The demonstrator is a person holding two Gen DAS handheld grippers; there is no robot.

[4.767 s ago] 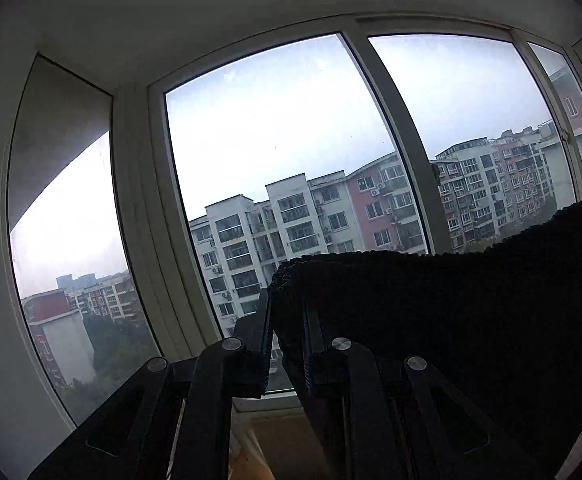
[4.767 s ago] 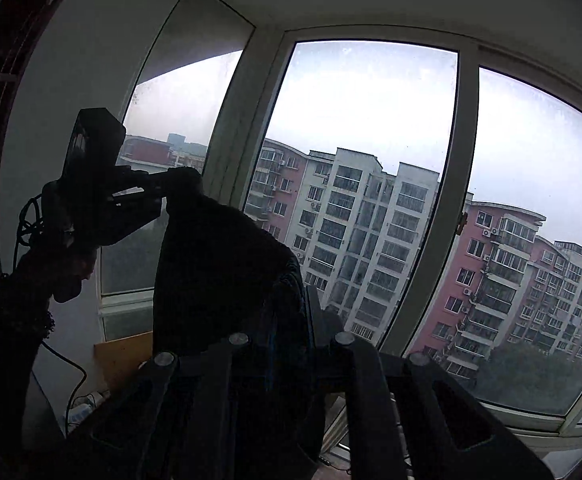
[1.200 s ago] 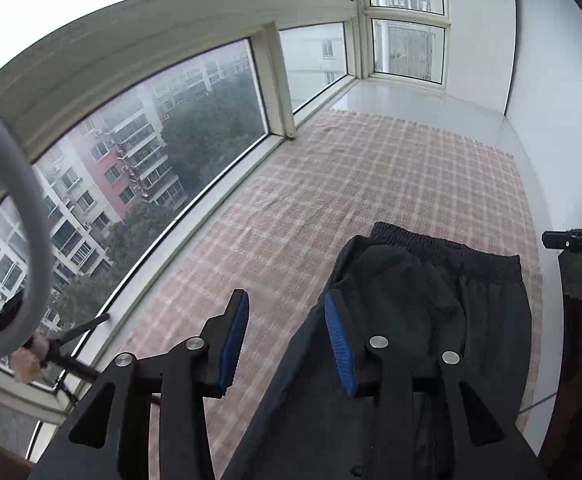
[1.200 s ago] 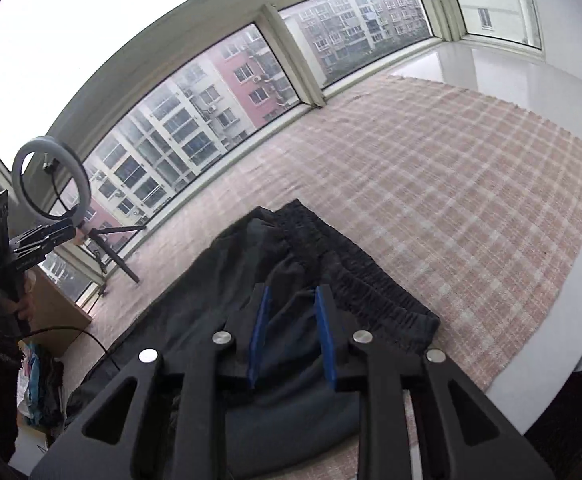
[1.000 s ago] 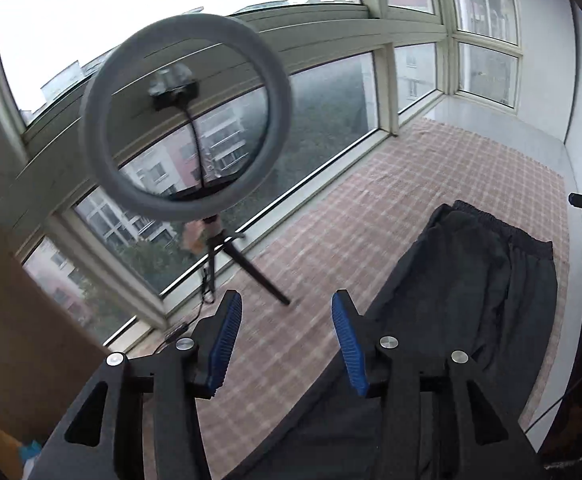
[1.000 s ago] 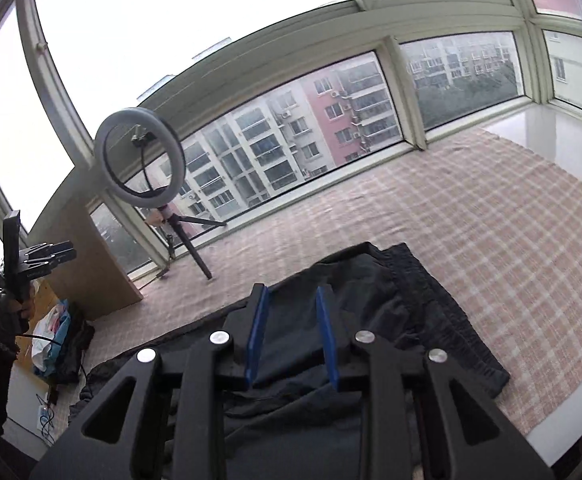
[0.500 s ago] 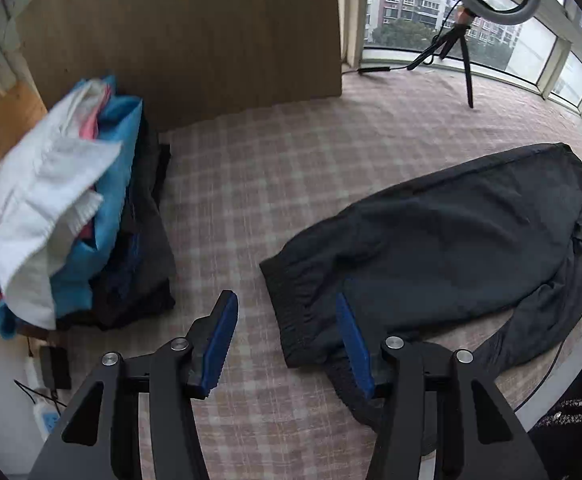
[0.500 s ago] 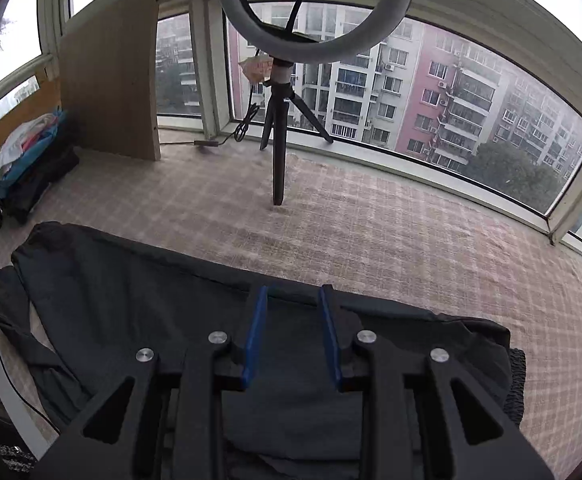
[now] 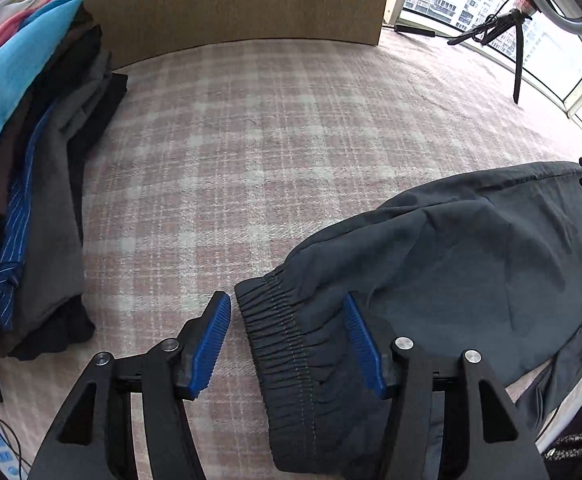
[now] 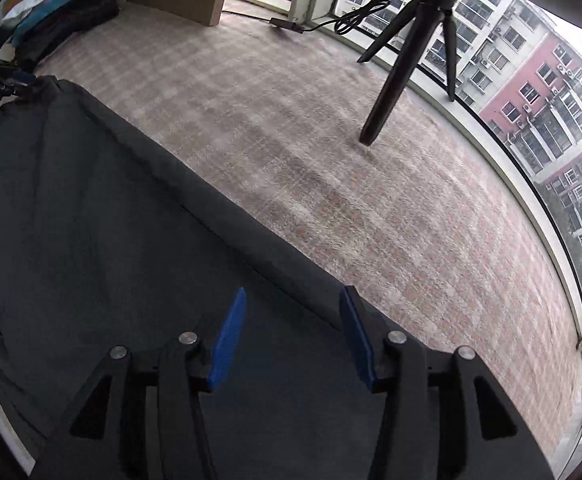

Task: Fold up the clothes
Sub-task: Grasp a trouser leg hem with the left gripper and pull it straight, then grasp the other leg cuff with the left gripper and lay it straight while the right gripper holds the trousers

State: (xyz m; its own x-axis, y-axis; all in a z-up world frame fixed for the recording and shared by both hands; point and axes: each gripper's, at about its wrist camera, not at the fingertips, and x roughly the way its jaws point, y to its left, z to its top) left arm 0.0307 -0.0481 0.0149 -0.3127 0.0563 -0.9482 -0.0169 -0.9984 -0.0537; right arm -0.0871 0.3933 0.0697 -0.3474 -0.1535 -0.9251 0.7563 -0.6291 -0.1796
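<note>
Both tools have let go: the dark trousers, held up against the window seconds ago, now lie flat on the checked tabletop, left tool and right tool spread apart above them, ready for folding.

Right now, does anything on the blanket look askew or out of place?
Yes: the dark trousers are not lying flat. One leg droops over the near edge of the plaid blanket. The clothes pile looks tidy.
</note>
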